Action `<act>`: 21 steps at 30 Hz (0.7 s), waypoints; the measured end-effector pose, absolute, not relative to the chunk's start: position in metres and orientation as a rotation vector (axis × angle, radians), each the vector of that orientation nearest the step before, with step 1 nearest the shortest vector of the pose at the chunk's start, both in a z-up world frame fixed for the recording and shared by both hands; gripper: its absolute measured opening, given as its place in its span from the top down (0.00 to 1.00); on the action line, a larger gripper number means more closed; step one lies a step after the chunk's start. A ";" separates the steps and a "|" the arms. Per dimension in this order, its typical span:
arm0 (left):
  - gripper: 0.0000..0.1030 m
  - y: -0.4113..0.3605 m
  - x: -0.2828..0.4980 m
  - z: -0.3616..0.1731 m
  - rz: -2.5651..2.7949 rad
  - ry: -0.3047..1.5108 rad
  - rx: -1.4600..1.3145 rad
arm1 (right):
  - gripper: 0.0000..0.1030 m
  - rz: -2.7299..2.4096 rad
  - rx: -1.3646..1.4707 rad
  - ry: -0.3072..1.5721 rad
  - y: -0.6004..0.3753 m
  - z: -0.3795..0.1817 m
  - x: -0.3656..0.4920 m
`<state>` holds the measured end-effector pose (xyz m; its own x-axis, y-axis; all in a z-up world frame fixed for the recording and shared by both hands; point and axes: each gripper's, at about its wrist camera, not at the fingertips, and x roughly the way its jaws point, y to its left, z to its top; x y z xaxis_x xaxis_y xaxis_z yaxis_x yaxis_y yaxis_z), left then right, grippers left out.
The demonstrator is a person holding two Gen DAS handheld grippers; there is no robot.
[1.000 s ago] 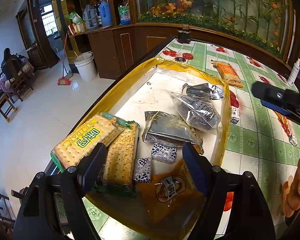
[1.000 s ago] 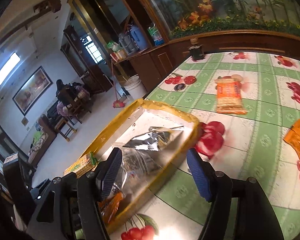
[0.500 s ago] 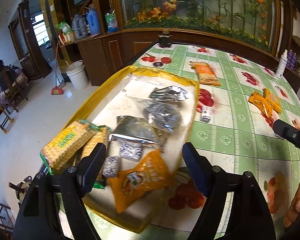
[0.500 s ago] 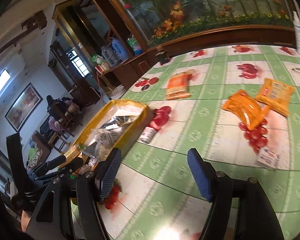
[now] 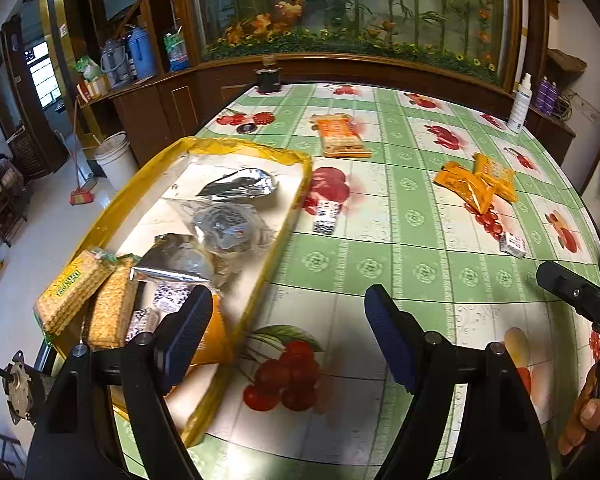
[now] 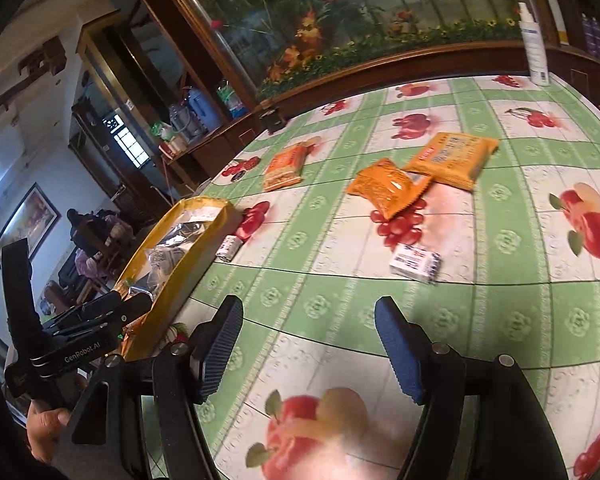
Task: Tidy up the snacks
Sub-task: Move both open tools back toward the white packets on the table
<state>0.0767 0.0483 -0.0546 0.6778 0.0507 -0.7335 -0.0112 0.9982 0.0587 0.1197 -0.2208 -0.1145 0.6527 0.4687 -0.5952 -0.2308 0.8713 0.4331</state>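
On the fruit-print table (image 5: 420, 216), the yellow tray (image 5: 288, 208) already holds cracker packs, foil bags and small sweets. Outside it lie the orange biscuit pack (image 6: 286, 164), two orange packets (image 6: 392, 188) and two small wrapped sweets (image 6: 416, 262). The left gripper (image 5: 288, 328) and right gripper (image 6: 308, 344) hover spread and empty.

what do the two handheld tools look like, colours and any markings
Both are matte black frames with silver screws. The left tool and right tool each carry two dark blue ribbed pads. Seen from the right wrist, the left tool's handle reads "GenRobot.AI" in white. Bare fingers grip it; no sleeves or cables show.
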 end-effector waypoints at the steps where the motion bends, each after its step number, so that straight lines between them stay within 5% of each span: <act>1: 0.24 0.045 0.077 -0.055 0.028 0.826 0.053 | 0.31 0.395 0.329 0.761 -0.224 -0.115 0.118; 21: 0.24 0.019 0.144 -0.103 0.009 0.974 0.039 | 0.31 0.317 0.168 0.784 -0.240 -0.124 0.146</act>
<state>0.1439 0.0187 -0.1033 0.5624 0.0250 -0.8265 0.0102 0.9993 0.0372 0.1462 -0.2399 -0.1237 0.6638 0.3409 -0.6657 -0.2174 0.9396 0.2645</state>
